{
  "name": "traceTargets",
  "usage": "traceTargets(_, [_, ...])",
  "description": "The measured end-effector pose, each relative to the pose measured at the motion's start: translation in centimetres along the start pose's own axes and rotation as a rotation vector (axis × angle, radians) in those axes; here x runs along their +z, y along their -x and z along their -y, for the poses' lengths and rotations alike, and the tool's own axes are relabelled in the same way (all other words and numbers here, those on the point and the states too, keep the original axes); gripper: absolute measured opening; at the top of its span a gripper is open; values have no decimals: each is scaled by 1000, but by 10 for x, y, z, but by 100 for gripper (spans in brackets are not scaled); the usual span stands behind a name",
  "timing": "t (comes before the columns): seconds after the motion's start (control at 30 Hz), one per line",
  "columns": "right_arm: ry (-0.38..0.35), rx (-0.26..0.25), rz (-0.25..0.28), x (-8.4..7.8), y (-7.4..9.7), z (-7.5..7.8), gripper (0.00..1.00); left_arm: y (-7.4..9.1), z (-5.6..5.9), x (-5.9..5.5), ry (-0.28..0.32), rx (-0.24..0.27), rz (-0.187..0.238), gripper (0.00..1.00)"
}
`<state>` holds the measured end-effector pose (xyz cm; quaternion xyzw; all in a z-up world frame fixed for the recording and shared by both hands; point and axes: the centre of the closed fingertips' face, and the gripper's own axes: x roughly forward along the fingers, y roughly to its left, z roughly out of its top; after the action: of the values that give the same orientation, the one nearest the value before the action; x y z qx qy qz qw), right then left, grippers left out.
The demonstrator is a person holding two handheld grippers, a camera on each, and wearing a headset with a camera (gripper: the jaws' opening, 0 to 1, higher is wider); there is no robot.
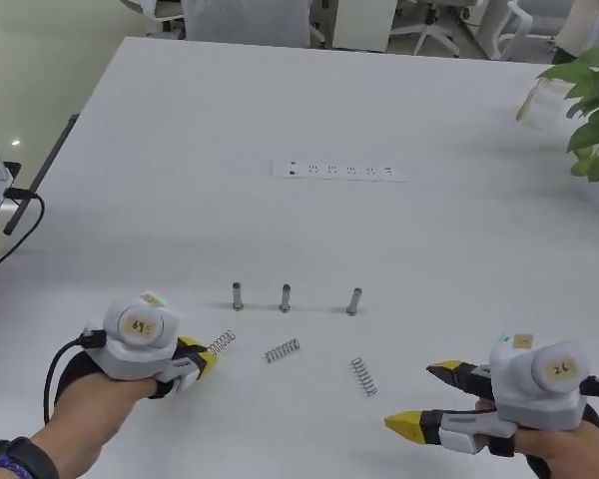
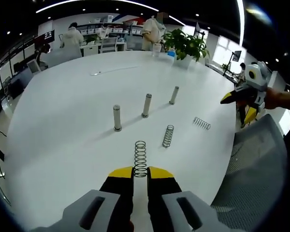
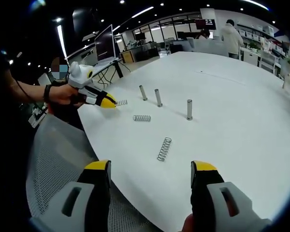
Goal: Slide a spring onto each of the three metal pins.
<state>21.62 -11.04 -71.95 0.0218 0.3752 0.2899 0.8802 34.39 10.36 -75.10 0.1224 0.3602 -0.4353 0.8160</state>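
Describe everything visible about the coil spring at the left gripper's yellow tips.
The small silvery wire coil spring looks like thin metal, with open, evenly spaced turns. Its near end sits between the yellow tips of the left gripper, whose jaws are closed on it. It points straight out from the jaws toward the row of three upright metal pins and stops short of them. Whether its far end rests on the white table cannot be told.
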Motion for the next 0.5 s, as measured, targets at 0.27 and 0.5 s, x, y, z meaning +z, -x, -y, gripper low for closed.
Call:
traceTargets(0.27, [8, 15, 2, 5, -4, -3, 65, 1, 19, 14, -40, -42, 23, 2])
traceTargets(0.5, [15, 27, 10, 11, -7, -3, 64, 1, 33, 29, -75, -69, 41, 2])
